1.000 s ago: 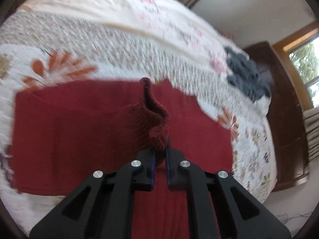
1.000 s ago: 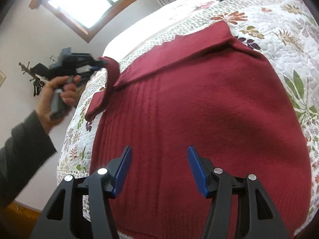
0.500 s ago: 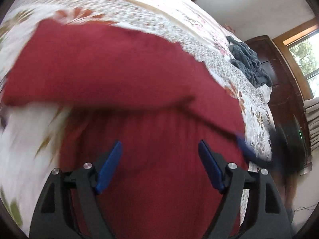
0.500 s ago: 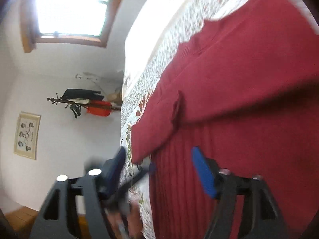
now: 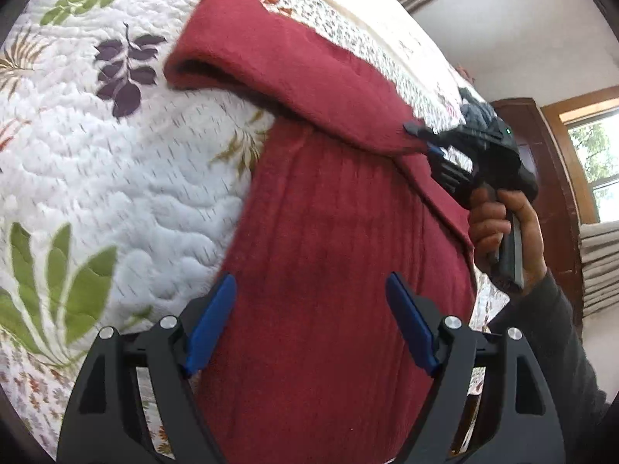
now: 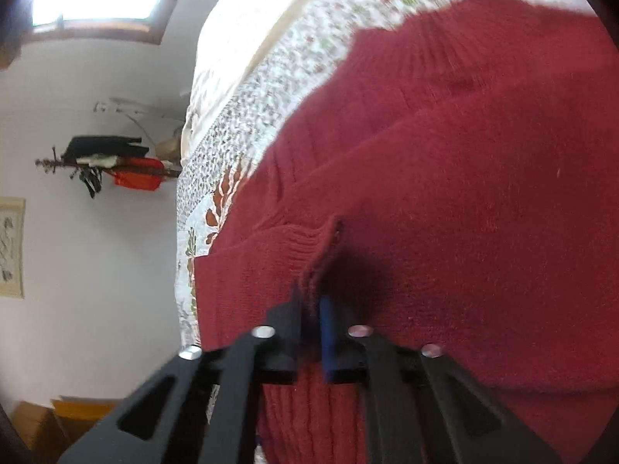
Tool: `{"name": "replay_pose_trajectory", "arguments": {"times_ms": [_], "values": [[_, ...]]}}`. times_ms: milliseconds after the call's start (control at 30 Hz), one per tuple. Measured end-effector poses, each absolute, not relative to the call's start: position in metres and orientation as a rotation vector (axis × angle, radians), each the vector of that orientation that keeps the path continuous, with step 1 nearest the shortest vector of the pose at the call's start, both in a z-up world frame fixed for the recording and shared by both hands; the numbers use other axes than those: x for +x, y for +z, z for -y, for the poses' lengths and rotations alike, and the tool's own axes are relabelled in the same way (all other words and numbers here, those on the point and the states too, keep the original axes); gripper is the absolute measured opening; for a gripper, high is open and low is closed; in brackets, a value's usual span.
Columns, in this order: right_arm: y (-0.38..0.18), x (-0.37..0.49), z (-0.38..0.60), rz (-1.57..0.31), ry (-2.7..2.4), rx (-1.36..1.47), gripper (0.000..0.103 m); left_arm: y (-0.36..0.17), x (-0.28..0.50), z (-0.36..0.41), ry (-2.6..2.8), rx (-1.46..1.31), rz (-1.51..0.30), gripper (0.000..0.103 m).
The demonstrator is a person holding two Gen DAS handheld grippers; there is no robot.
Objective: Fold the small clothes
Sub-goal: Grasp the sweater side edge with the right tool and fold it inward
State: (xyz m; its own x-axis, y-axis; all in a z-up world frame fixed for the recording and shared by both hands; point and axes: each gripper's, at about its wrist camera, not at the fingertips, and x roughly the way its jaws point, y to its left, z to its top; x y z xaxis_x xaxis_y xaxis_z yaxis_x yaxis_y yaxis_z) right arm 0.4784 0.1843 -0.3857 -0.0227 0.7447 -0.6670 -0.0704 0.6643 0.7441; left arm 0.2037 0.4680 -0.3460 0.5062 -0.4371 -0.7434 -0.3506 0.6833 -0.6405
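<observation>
Across the middle of the left wrist view, the red sweater [image 5: 329, 239] lay spread on the bed's floral quilt [image 5: 116, 178], its body running from the bottom edge up to the centre. One sleeve [image 5: 271, 62] was folded across the top, its cuff end reaching toward the upper left of the frame. The left claw [image 5: 309, 324] hung above the sweater's lower part with its blue pads wide apart, gripping nothing. To its left the quilt stretched bare out to the frame's edge. At the right of that view, a hand [image 5: 503, 228] held the right claw [image 5: 421, 143], which met the sleeve's edge. In the right wrist view, the right claw [image 6: 311, 309] was closed on a ribbed fold of the sweater [image 6: 464, 212] at lower centre. White wall and a coat rack [image 6: 104, 162] filled the left.
</observation>
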Motion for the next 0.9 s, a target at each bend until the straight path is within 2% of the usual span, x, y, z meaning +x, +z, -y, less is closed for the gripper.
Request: {"name": "replay_pose_trajectory", "arguments": {"times_ms": [333,500,633,900], "values": [[-0.259,0.490,-0.154,-1.232,0.709,0.354,0.006,-0.326,0.187,-0.481,-0.057,-0.839,-1.057,0.081],[-0.219,0.500,-0.105,-1.143,0.646,0.297,0.006,-0.315,0.194,-0.489,-0.080,-0.899,-1.028,0.081],[-0.224,0.515,-0.050,-1.137,0.581,0.297,0.006,-0.309,0.212,-0.492,-0.095,-0.902,-1.017,0.081],[-0.276,0.524,0.025,-1.179,0.483,0.363,0.006,-0.304,0.274,-0.497,-0.130,-0.909,-1.002,0.081]]}}
